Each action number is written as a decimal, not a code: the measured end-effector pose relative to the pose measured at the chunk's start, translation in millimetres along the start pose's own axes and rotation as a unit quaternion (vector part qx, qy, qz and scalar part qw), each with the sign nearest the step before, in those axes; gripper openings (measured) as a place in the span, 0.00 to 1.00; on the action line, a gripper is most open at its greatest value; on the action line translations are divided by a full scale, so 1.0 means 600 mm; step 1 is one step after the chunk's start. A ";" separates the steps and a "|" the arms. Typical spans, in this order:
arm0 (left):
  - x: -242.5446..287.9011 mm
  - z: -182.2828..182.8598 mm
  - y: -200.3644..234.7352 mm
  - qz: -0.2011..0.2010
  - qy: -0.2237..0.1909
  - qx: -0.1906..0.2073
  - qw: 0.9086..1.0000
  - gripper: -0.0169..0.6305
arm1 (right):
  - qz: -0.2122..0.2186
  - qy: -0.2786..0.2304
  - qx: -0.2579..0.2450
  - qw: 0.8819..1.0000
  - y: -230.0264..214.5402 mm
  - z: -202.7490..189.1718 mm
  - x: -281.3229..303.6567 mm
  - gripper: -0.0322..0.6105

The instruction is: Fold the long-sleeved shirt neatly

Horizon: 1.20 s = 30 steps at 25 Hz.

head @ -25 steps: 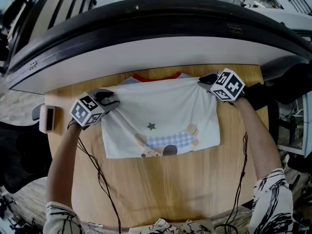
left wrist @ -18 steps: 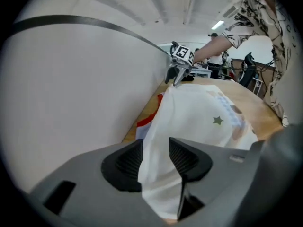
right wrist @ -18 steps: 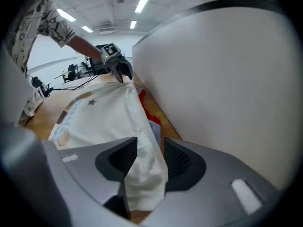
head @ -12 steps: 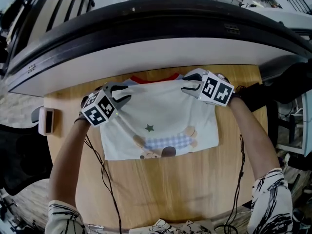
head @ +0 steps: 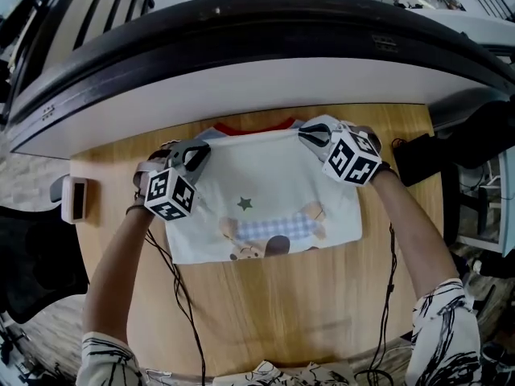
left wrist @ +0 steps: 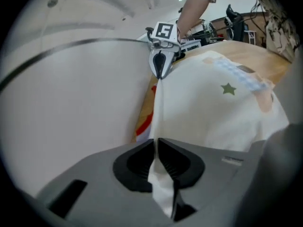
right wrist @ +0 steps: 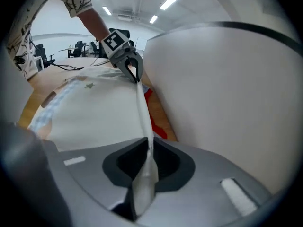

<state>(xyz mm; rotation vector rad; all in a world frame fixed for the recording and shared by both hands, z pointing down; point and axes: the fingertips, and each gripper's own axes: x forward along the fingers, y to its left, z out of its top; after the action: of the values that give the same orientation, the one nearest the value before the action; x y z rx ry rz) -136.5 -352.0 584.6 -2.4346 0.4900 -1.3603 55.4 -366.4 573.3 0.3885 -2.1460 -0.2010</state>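
Pinching the shirt by its far edge, left tongs and right tongs have just closed, cloth stretched between them.

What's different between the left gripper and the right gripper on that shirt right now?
The left gripper pinches the far edge of the shirt near its left corner; the right gripper pinches that edge near its right corner. In the head view the left gripper's marker cube shows lower in the picture than the right gripper's. Shared: both grippers' jaws have just been closing and now clamp white fabric, the edge stretched between them.
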 end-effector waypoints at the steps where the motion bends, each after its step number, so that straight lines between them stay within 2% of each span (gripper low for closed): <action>1: 0.005 -0.008 -0.003 -0.005 0.006 -0.021 1.000 0.14 | 0.006 0.010 0.010 1.000 0.004 -0.008 0.005 0.19; 2: 0.007 -0.012 -0.002 -0.012 0.003 -0.052 0.999 0.16 | 0.017 0.016 0.021 0.999 0.009 -0.013 0.009 0.30; 5: -0.010 -0.005 0.019 -0.029 -0.041 -0.150 0.987 0.43 | 0.039 -0.003 0.064 0.997 0.008 -0.011 -0.001 0.35; 8: -0.042 -0.005 0.035 -0.043 -0.073 -0.190 0.978 0.39 | 0.028 -0.043 0.116 0.992 -0.019 -0.021 -0.034 0.33; 10: -0.054 -0.033 0.031 -0.049 -0.061 -0.191 0.978 0.29 | 0.023 -0.045 0.151 0.987 -0.031 -0.047 -0.052 0.22; 12: -0.059 -0.070 0.017 -0.061 -0.037 -0.196 0.978 0.25 | 0.030 -0.024 0.180 0.983 -0.027 -0.083 -0.059 0.08; 14: -0.059 -0.099 0.011 -0.068 -0.020 -0.217 0.973 0.23 | 0.038 0.005 0.203 0.978 -0.018 -0.118 -0.054 0.08; 16: -0.056 -0.121 0.015 -0.071 -0.015 -0.262 0.962 0.25 | 0.038 0.019 0.235 0.971 -0.016 -0.141 -0.047 0.08; 19: -0.057 -0.142 0.033 -0.063 -0.018 -0.340 0.938 0.22 | 0.020 0.013 0.285 0.958 -0.029 -0.153 -0.049 0.08; 21: -0.071 -0.147 0.047 -0.049 -0.030 -0.363 0.930 0.26 | 0.003 0.001 0.296 0.955 -0.039 -0.151 -0.060 0.10; 23: -0.094 -0.131 0.043 -0.056 -0.056 -0.355 0.931 0.27 | 0.002 -0.027 0.289 0.957 -0.033 -0.129 -0.080 0.14; 25: -0.114 -0.112 0.011 -0.081 -0.067 -0.322 0.941 0.27 | 0.019 -0.046 0.262 0.964 -0.003 -0.105 -0.098 0.15; 28: -0.117 -0.127 -0.040 -0.103 -0.039 -0.296 0.949 0.28 | 0.044 -0.028 0.233 0.971 0.052 -0.110 -0.099 0.17; 30: -0.111 -0.147 -0.054 -0.098 -0.022 -0.298 0.949 0.28 | 0.042 -0.009 0.242 0.969 0.070 -0.135 -0.090 0.17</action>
<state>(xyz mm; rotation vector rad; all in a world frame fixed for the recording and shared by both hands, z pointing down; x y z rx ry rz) -240.1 -303.0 592.5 -3.0615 0.7540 -1.3772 142.0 -307.9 589.7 0.5723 -2.2125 0.3768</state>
